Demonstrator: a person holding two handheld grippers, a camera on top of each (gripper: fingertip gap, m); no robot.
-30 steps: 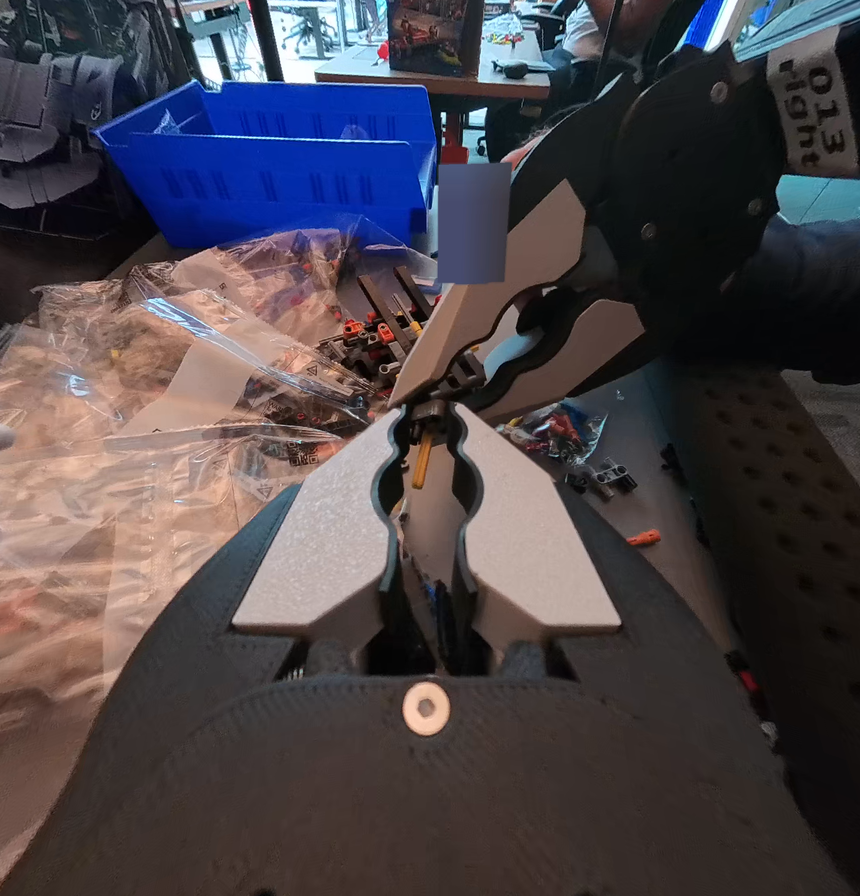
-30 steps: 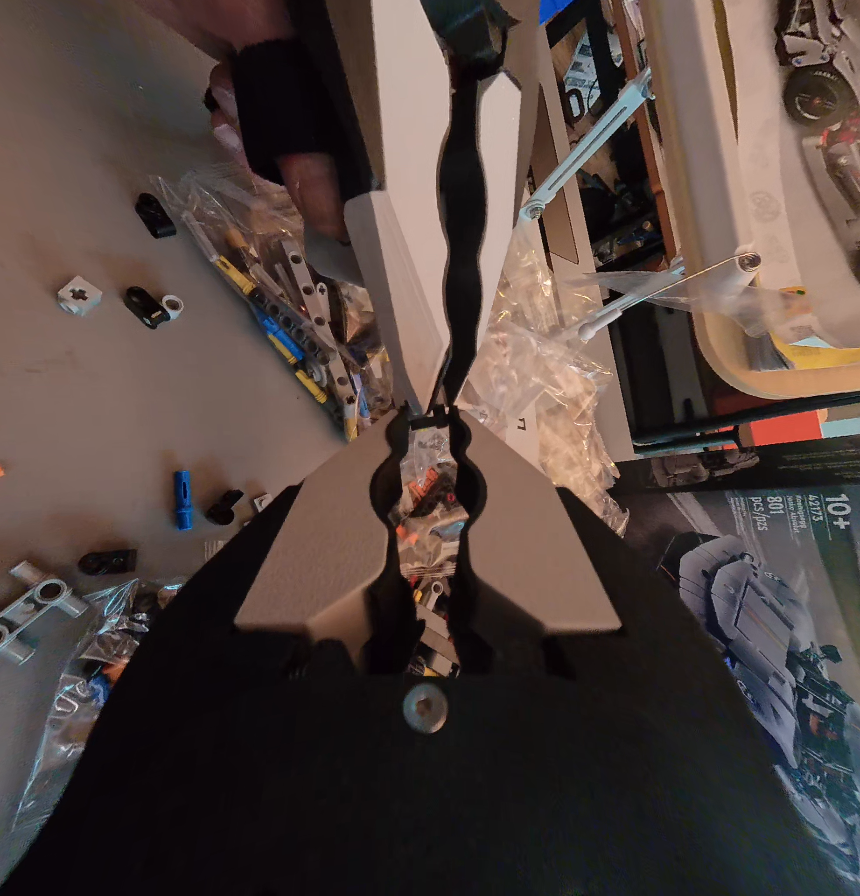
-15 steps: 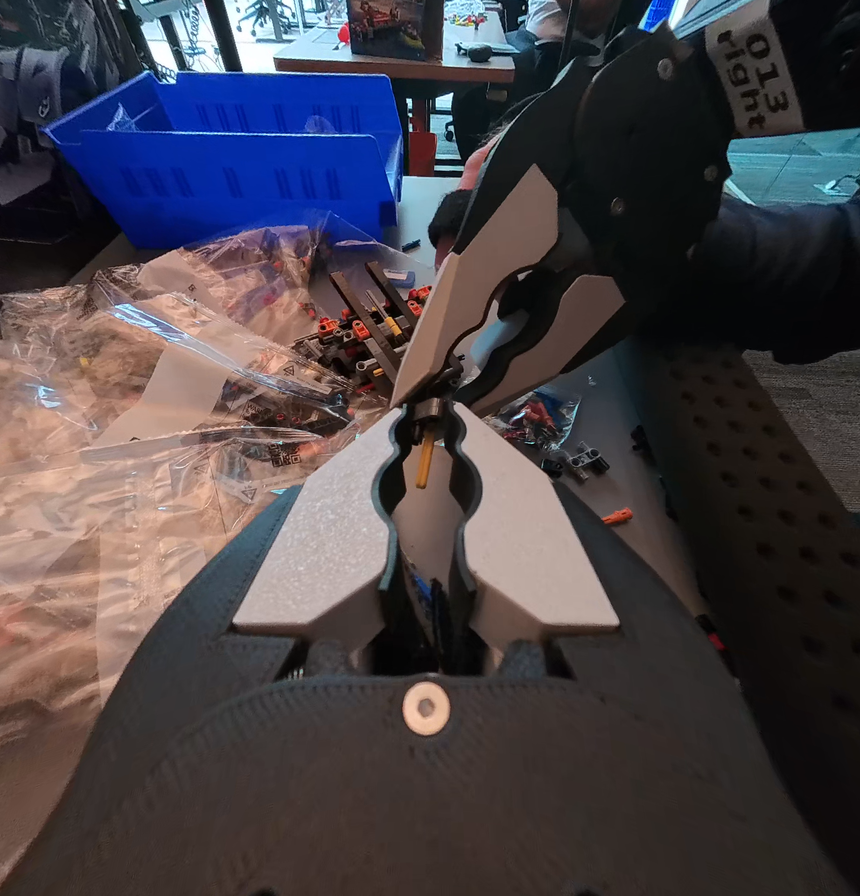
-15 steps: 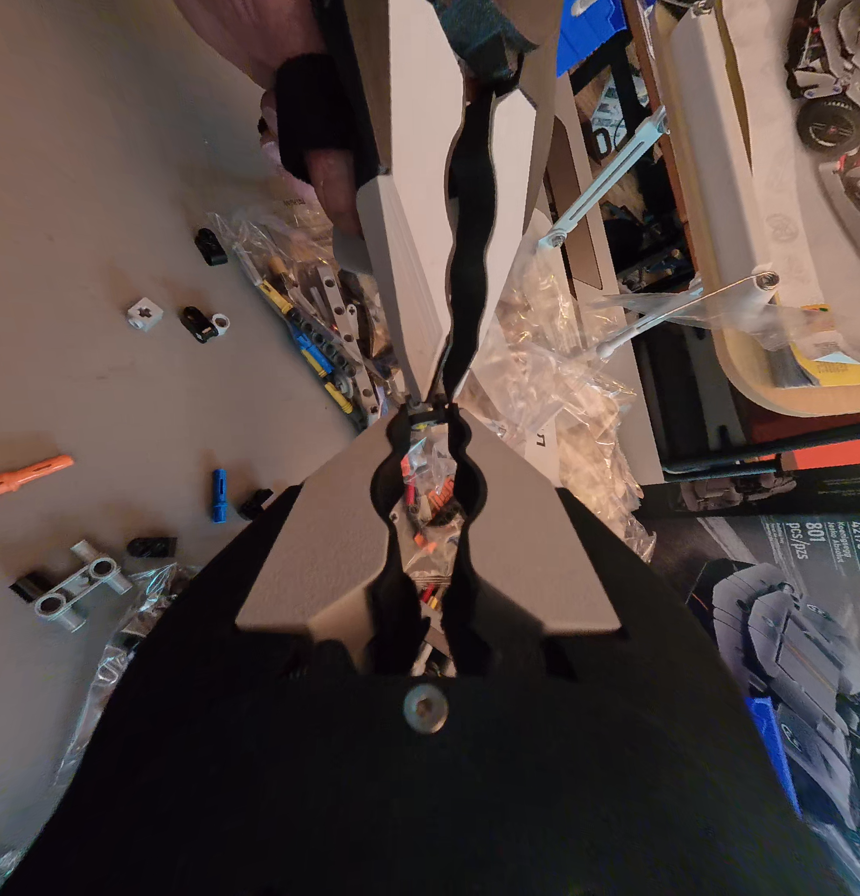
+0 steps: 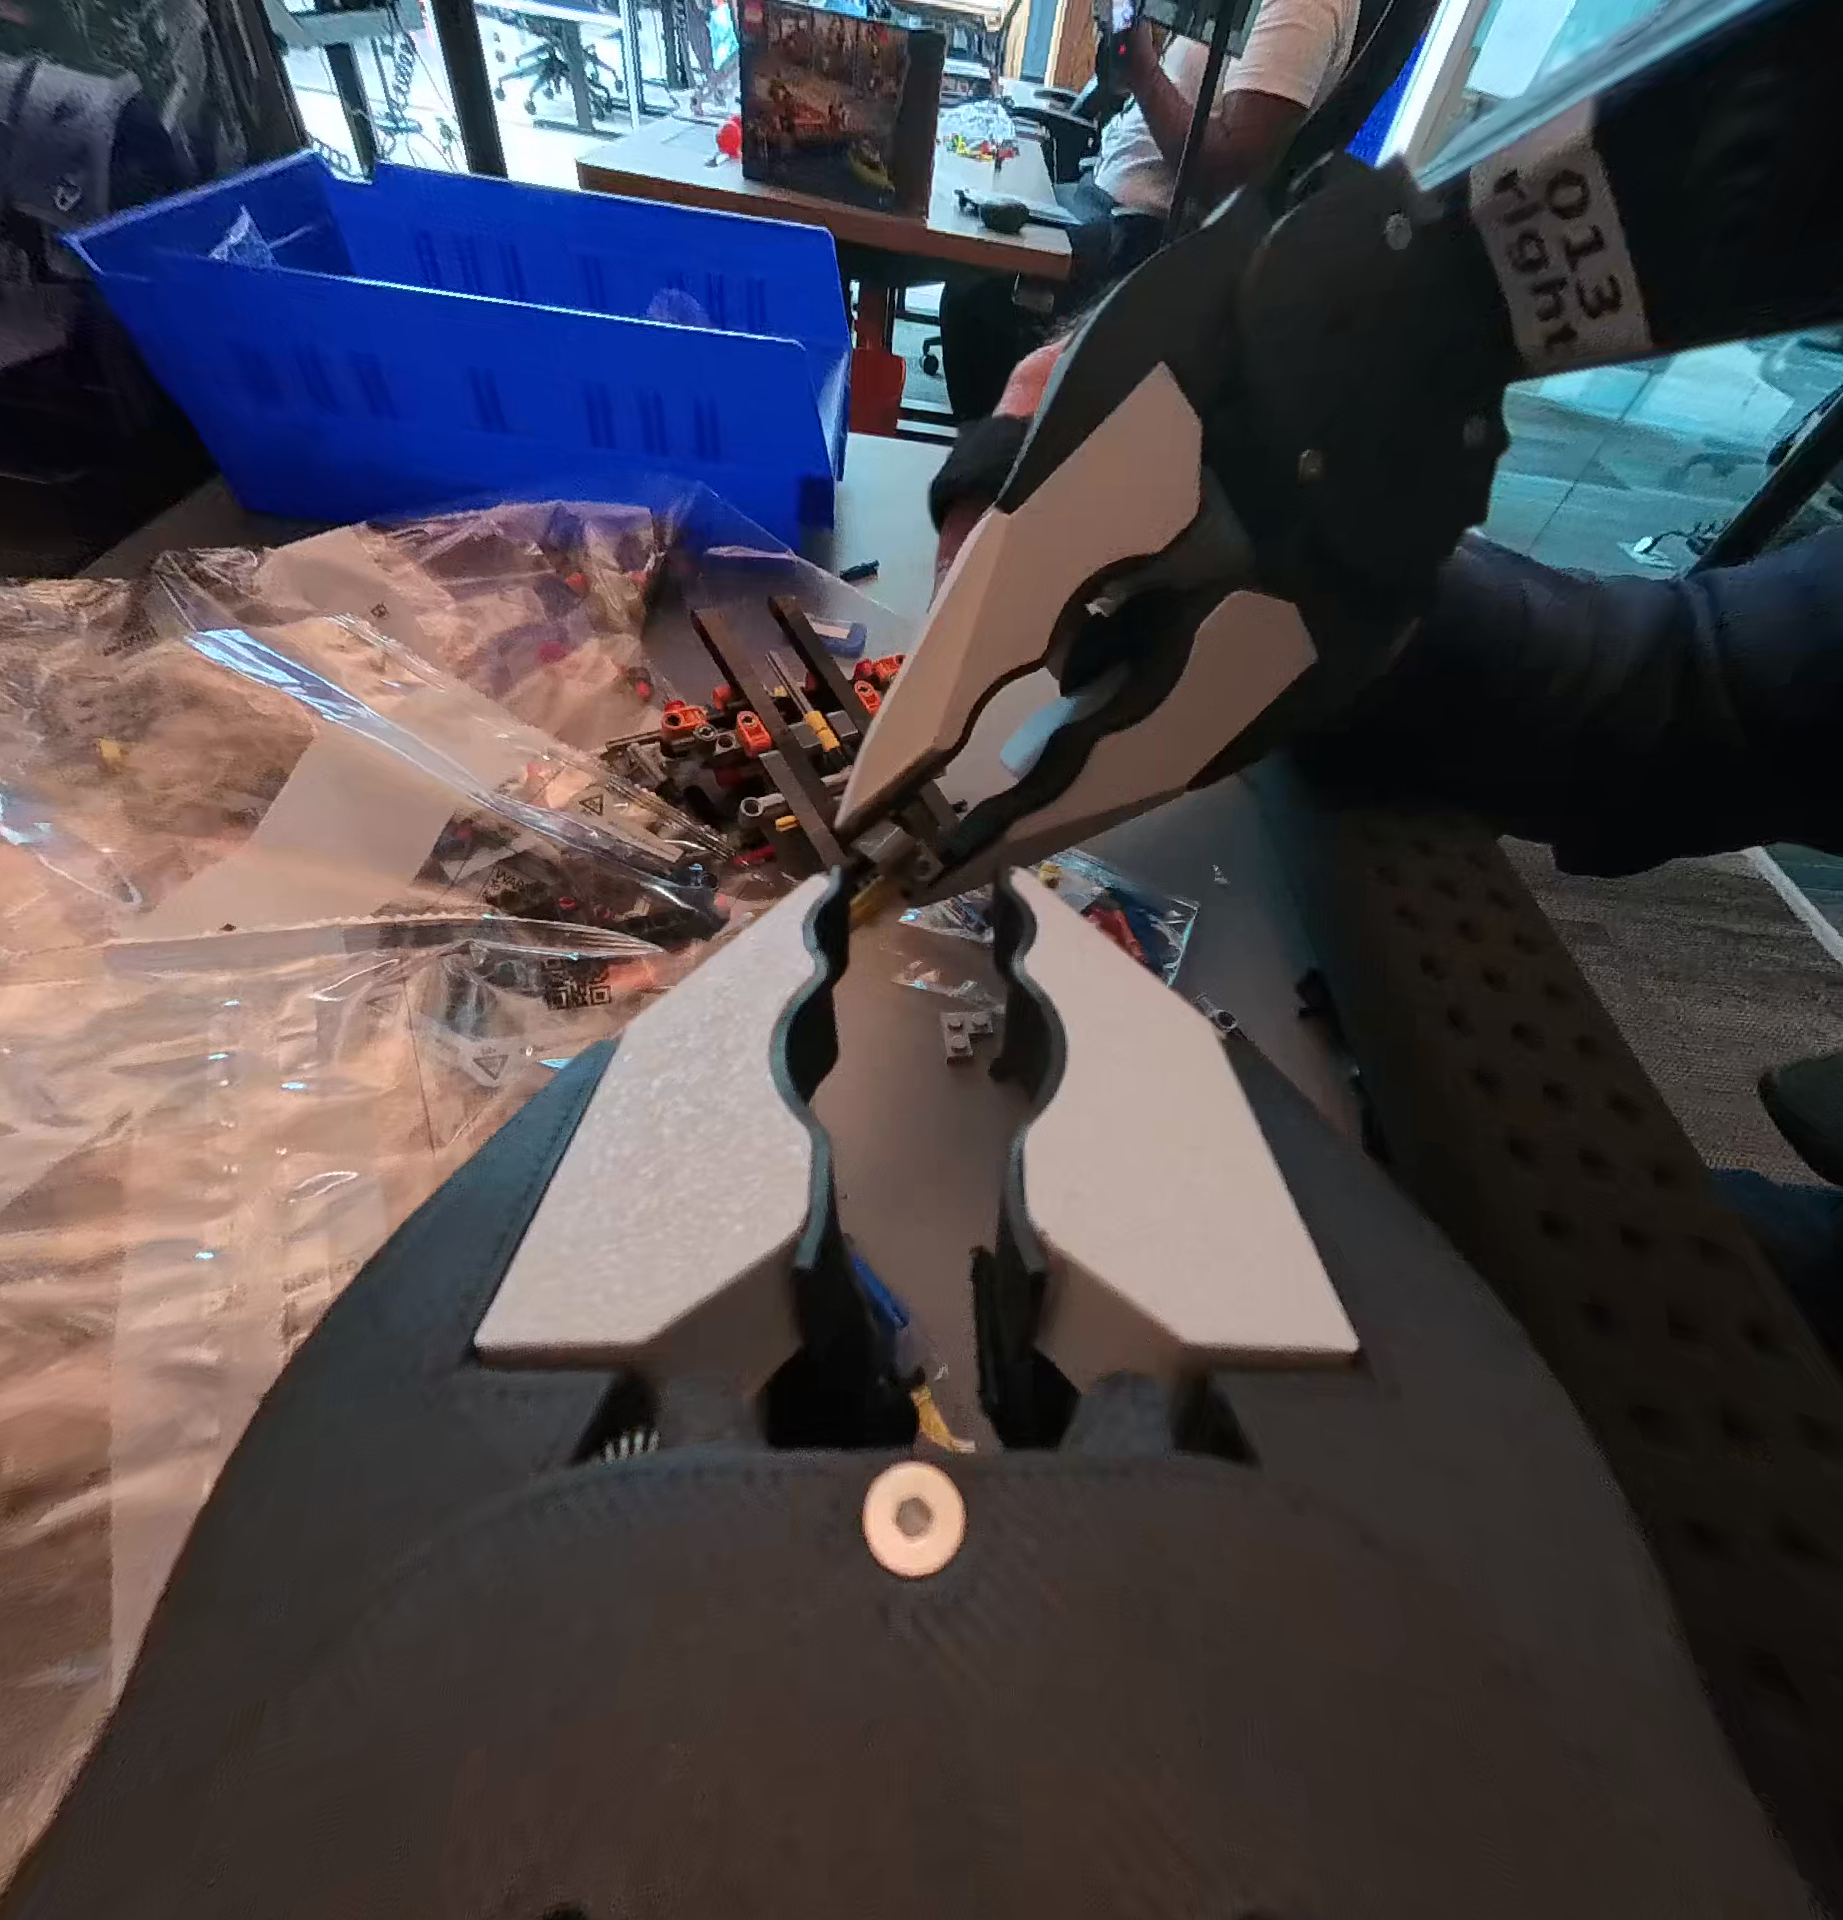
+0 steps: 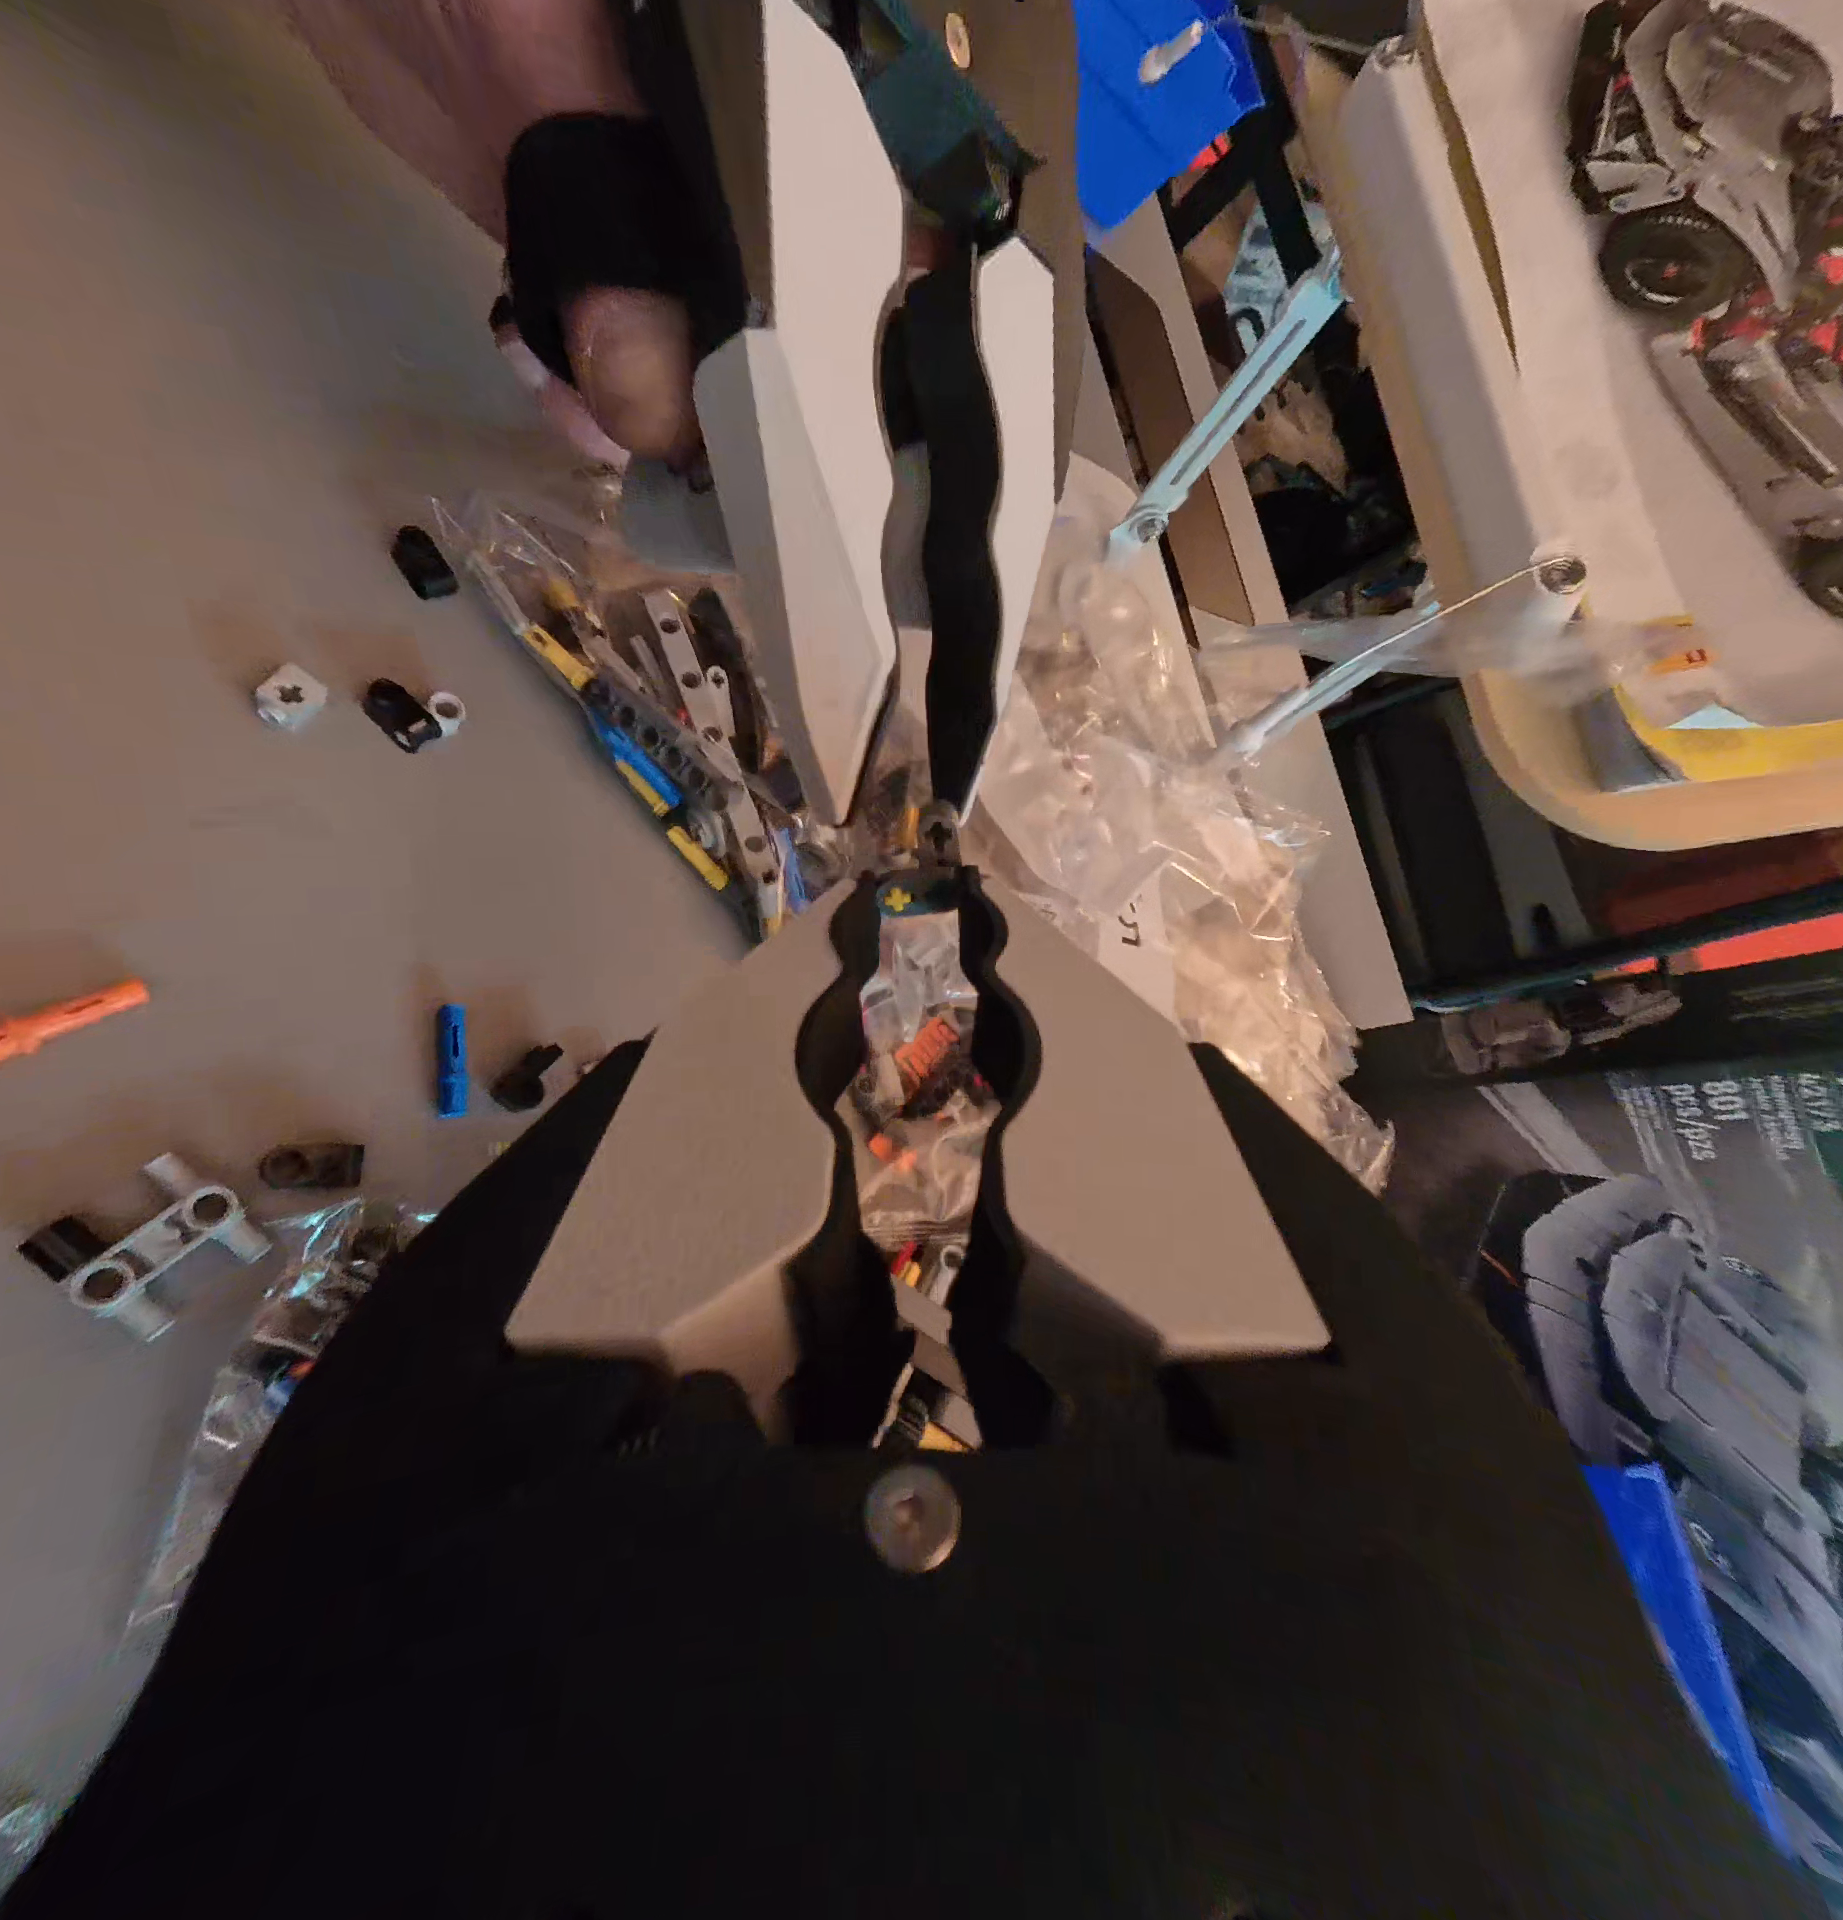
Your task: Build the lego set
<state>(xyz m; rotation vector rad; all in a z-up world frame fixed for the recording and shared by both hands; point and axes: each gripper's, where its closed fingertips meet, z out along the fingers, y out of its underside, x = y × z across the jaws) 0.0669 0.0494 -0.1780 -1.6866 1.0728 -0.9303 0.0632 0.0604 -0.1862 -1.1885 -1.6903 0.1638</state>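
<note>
My left gripper (image 5: pixel 922 894) is open, jaws a little apart, over the grey table (image 5: pixel 1187 935). A yellow axle (image 5: pixel 867 902) lies against the tip of its left finger. My right gripper (image 5: pixel 896 852) comes in from the upper right and is shut on a small dark grey connector (image 5: pixel 889 840) that carries the axle. In the right wrist view my right gripper (image 6: pixel 912 896) pinches that connector, and the axle's yellow cross end (image 6: pixel 901 900) shows. The left gripper (image 6: pixel 932 800) points down at it from above. A partly built frame of dark beams with orange connectors (image 5: pixel 782 727) lies behind.
Clear bags of parts (image 5: pixel 273 883) cover the table's left. A blue bin (image 5: pixel 481 364) stands at the back. Loose pieces lie on the table: an orange axle (image 6: pixel 55 1023), a blue pin (image 6: pixel 451 1055), a light grey connector (image 6: pixel 158 1257). The set's box (image 6: pixel 1675 1299) lies to the right. My left and right fingertips are right by each other.
My left gripper has opened and let go of the axle and connector, which my right gripper still holds. Both grippers have lifted slightly and shifted over the table.
</note>
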